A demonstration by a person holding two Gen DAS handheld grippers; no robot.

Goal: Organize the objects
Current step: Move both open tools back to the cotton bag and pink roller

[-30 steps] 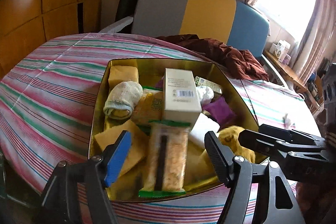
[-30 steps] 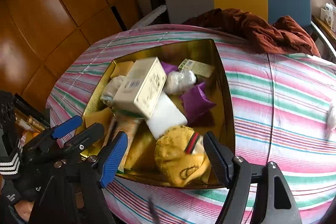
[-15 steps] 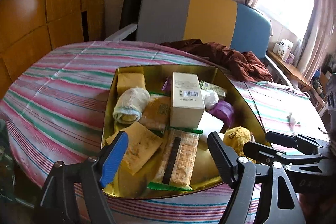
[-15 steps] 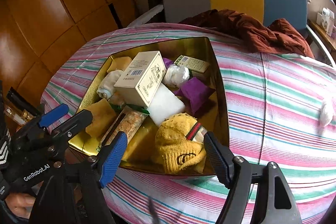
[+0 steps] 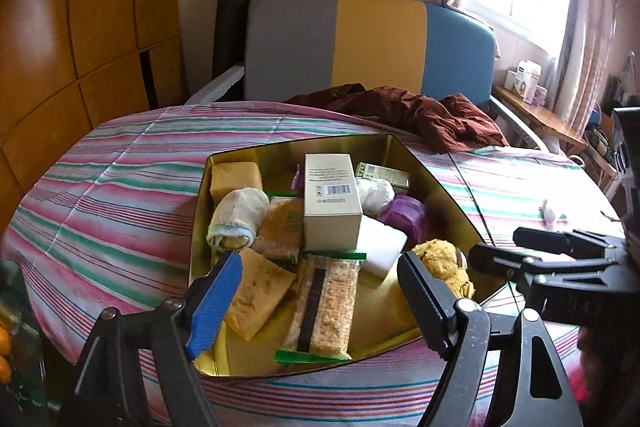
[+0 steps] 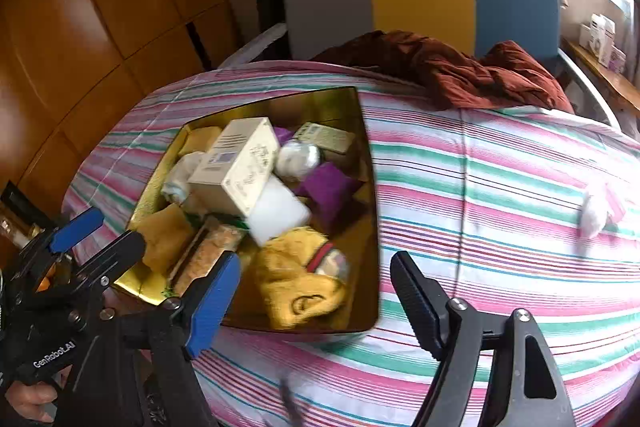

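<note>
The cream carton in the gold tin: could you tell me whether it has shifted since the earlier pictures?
No. The cream carton lies where it did, against the white block and rolled sock in the gold tin; only the camera drew back.

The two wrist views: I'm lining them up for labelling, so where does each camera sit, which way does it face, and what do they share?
Left wrist: on the left gripper, at the gold box's near edge, facing the chair; the right gripper shows at right.
Right wrist: on the right gripper, looking down at the box's near right corner; the left gripper and a hand show at left.
Shared: box, cream carton, yellow hat, striped cloth.
</note>
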